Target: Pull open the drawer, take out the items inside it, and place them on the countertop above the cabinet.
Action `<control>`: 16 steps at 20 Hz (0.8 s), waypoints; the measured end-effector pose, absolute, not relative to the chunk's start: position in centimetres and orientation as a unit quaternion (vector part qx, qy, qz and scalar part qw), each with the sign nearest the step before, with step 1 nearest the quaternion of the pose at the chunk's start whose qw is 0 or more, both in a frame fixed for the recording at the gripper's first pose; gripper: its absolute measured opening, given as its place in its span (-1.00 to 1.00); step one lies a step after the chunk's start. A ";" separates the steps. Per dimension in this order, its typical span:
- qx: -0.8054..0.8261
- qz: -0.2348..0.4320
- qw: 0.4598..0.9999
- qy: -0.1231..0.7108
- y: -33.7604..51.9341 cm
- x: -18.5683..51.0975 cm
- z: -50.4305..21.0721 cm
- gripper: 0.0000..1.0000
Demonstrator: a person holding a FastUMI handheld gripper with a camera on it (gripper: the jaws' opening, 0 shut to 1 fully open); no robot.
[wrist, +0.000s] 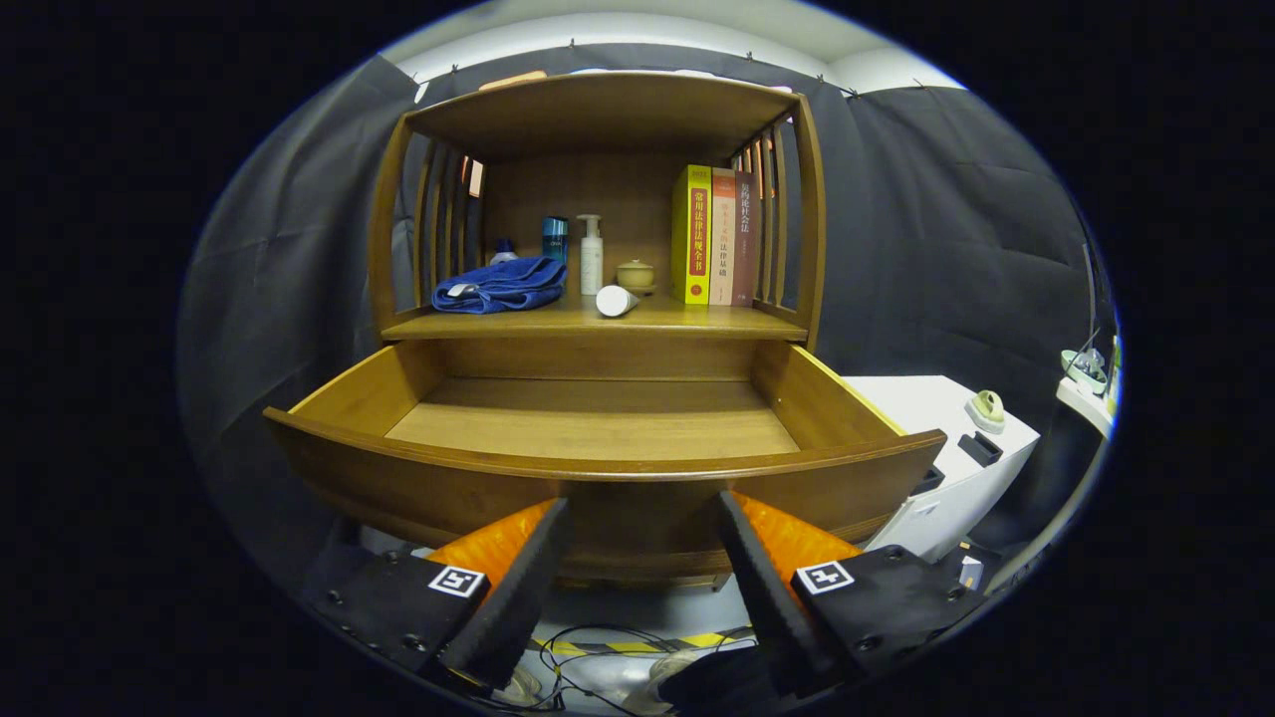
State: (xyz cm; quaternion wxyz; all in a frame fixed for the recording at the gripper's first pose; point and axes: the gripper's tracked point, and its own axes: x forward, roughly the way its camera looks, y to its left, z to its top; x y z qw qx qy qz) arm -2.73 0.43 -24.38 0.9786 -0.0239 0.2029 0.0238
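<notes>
Gripper view: looked forward over a wooden cabinet with its drawer [598, 418] pulled fully open, floor bare, nothing visible inside. Claw [642, 538] fingers spread apart, holding nothing, poised just short of the drawer's curved front edge. On the bench [697, 321] above: folded blue towel [500, 285], white tube [616, 300] lying on its side near the front edge, pump bottle [591, 255], small lidded pot [636, 275], upright books [712, 237]. Task judged nearly or wholly done. Risks: tube on its side could roll off into the drawer if jolted; a careless reach could knock the bottle over.
</notes>
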 end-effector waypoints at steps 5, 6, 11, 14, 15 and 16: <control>-0.040 0.030 0.979 0.195 0.2 0.7 -23.8 0.95; -0.043 0.030 0.979 0.195 0.2 1.4 -23.9 0.95; -0.046 0.031 0.982 0.180 0.5 5.5 -22.9 0.95; -0.046 0.030 0.982 0.182 0.7 6.2 -23.5 0.96; -0.045 0.030 0.982 0.181 0.8 6.8 -23.6 0.95; -0.043 0.030 0.982 0.182 0.8 7.4 -23.6 0.95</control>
